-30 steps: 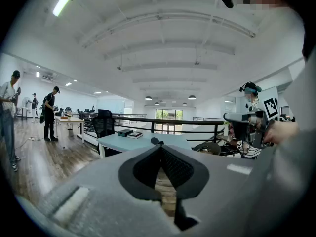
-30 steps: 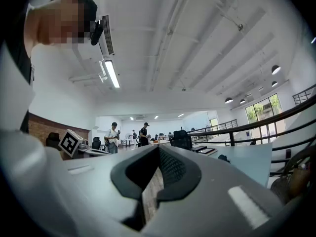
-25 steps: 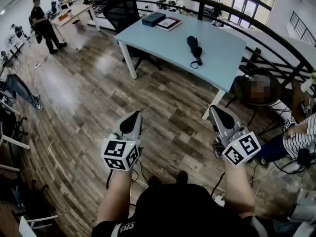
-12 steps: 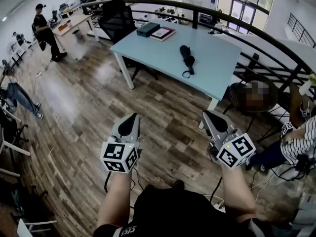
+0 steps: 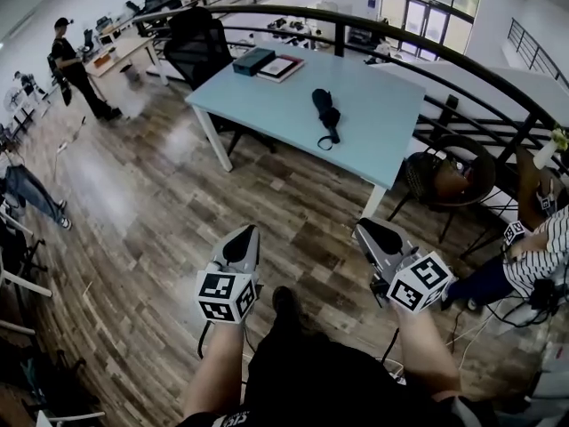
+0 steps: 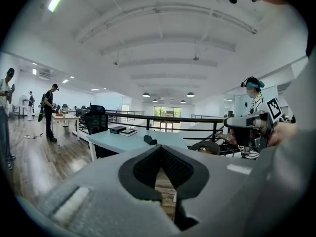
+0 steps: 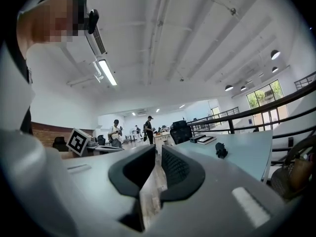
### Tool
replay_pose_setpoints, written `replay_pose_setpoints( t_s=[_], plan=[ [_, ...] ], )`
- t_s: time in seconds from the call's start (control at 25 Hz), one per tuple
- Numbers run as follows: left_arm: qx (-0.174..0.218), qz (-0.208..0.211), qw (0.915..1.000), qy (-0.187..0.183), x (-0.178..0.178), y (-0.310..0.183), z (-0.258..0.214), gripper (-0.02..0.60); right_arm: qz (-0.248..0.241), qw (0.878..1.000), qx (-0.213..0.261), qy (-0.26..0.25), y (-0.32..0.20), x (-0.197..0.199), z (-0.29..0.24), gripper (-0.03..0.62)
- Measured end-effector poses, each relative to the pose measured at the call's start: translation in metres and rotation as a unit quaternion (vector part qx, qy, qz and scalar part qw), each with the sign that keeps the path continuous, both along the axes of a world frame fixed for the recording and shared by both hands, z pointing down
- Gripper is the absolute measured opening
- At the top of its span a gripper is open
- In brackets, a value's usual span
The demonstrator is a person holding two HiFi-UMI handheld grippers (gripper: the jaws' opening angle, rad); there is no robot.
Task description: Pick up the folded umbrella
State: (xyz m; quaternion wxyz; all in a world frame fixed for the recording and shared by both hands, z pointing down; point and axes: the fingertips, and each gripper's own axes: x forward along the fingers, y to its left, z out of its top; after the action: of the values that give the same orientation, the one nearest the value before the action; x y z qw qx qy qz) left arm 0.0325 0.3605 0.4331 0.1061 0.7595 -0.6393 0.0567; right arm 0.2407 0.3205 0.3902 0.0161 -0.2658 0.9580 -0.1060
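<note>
The folded black umbrella (image 5: 325, 114) lies on the light blue table (image 5: 267, 100), with its strap loop hanging toward the near edge. It also shows small and far off as the umbrella (image 6: 149, 140) in the left gripper view and the umbrella (image 7: 220, 150) in the right gripper view. My left gripper (image 5: 242, 237) is held over the wood floor well short of the table, its jaws together and empty. My right gripper (image 5: 366, 229) is beside it at the same distance. Its jaws are opening, with a narrow gap and nothing between them.
A dark box (image 5: 253, 59) and a book (image 5: 280, 66) lie at the table's far end, with a black office chair (image 5: 200, 47) behind. A curved black railing (image 5: 462, 69) runs past the table. A round chair (image 5: 449, 176) and a seated person (image 5: 542, 247) are right; a standing person (image 5: 76, 69) is far left.
The table and umbrella have come nearer and lower in the head view. Both grippers have moved forward over the floor toward the table.
</note>
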Motion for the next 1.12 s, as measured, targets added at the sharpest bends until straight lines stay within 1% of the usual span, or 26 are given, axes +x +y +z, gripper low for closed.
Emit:
replay_pose_setpoints(
  t_s=[0.16, 0.28, 0.36, 0.56, 0.68, 0.76, 0.88, 1.0, 1.12],
  plan=[
    [0.0, 0.023, 0.9997, 0.002, -0.009, -0.041, 0.007, 0.006, 0.004, 1.0, 0.013, 0.017, -0.038, -0.013, -0.004, 0.041],
    [0.003, 0.037, 0.9993, 0.004, -0.026, -0.079, 0.008, 0.006, 0.012, 1.0, 0.021, 0.011, -0.077, -0.029, -0.009, 0.041],
    [0.003, 0.047, 0.9989, 0.006, -0.04, -0.105, 0.006, 0.006, 0.012, 1.0, 0.02, 0.004, -0.103, -0.046, -0.013, 0.041],
    [0.009, 0.069, 0.9976, 0.009, -0.082, -0.174, -0.006, 0.006, 0.007, 1.0, 0.023, 0.013, -0.158, -0.097, -0.021, 0.041],
    [0.015, 0.075, 0.997, 0.008, -0.109, -0.206, -0.012, 0.006, 0.012, 1.0, 0.022, 0.013, -0.186, -0.124, -0.021, 0.041],
    [0.016, 0.08, 0.9966, 0.012, -0.122, -0.221, -0.013, 0.006, 0.016, 1.0, 0.02, 0.014, -0.201, -0.138, -0.02, 0.041],
    [0.014, 0.092, 0.9953, 0.028, -0.136, -0.237, -0.012, 0.006, 0.023, 1.0, 0.013, 0.017, -0.217, -0.153, -0.017, 0.041],
    [0.013, 0.102, 0.9941, 0.034, -0.147, -0.251, -0.01, 0.006, 0.028, 0.999, 0.003, 0.021, -0.23, -0.165, -0.011, 0.041],
    [0.009, 0.105, 0.9935, 0.043, -0.156, -0.261, -0.005, 0.006, 0.033, 0.999, -0.008, 0.026, -0.238, -0.171, -0.003, 0.041]
  ],
)
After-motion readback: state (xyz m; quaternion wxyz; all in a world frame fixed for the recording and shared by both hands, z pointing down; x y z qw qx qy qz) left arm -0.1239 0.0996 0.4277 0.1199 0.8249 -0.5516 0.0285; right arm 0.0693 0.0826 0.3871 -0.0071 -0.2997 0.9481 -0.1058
